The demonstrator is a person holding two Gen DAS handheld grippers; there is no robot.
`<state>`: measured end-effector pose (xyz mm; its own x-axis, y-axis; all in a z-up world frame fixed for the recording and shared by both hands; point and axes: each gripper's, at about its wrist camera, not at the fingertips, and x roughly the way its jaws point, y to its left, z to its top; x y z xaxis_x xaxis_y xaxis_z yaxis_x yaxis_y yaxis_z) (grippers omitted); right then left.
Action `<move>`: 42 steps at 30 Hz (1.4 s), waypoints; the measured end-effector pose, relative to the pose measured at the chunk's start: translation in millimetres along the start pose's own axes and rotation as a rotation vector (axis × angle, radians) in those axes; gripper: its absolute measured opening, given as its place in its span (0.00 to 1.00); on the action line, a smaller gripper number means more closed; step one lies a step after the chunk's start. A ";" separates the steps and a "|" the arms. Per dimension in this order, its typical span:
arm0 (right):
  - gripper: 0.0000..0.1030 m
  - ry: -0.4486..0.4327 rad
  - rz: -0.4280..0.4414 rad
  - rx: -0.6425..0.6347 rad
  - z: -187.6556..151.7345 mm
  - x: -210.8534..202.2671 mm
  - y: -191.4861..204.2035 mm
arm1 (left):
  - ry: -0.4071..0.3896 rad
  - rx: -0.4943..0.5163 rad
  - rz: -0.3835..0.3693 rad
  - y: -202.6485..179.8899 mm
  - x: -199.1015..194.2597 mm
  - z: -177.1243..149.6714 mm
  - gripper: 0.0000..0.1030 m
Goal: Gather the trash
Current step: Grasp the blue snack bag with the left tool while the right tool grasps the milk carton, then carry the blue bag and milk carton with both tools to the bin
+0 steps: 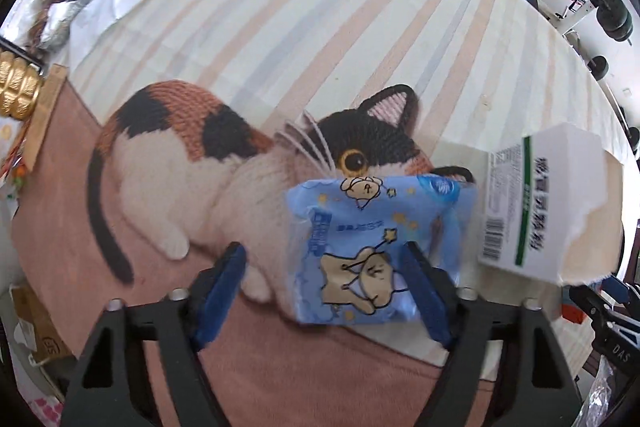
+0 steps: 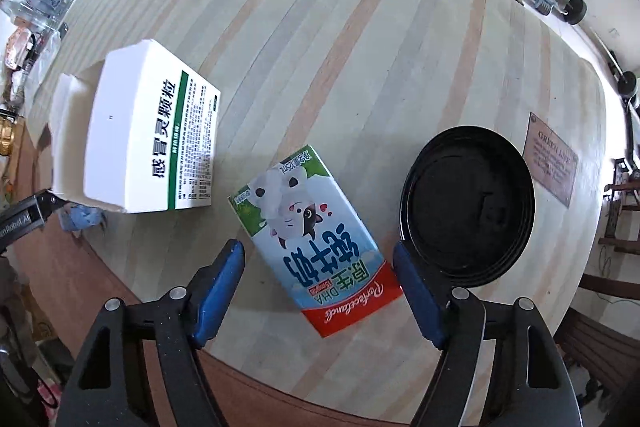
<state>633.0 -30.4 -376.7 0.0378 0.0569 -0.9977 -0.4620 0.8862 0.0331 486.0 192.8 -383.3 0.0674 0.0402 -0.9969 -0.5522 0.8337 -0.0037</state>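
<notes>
Two views. Through my left wrist camera, a striped cloth (image 1: 280,7) with a stitched calico cat (image 1: 208,155) covers the worktop; weight-training gear (image 1: 612,15) stands beyond its far edge. My left tool (image 1: 324,291) is spread wide, and a blue tissue pack (image 1: 372,247) lies just ahead between its fingers, with a white medicine box (image 1: 532,203) beside it to the right.

Through my right wrist camera, the same cloth (image 2: 360,27) carries a milk carton (image 2: 316,247) lying flat between the wide-spread fingers of my right tool (image 2: 320,287). A black round container (image 2: 468,207) sits just right of the carton; I cannot tell its contents. The medicine box (image 2: 152,135) lies to the left.
</notes>
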 end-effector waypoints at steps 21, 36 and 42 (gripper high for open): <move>0.63 0.008 0.021 0.038 -52.7 -0.3 27.7 | -0.060 -0.024 -0.053 7.3 -28.0 -60.1 0.08; 0.61 -0.068 0.129 -0.038 -160.6 -64.8 99.8 | -0.202 -0.113 -0.067 69.9 -109.3 -154.1 0.07; 0.61 -0.085 0.207 -0.098 -202.3 -106.0 138.8 | -0.257 -0.159 -0.094 113.5 -144.7 -225.6 0.07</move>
<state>385.6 -6.4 -278.5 0.0059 0.2754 -0.9613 -0.5510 0.8031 0.2267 226.1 157.3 -257.1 0.3203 0.1220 -0.9394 -0.6556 0.7443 -0.1269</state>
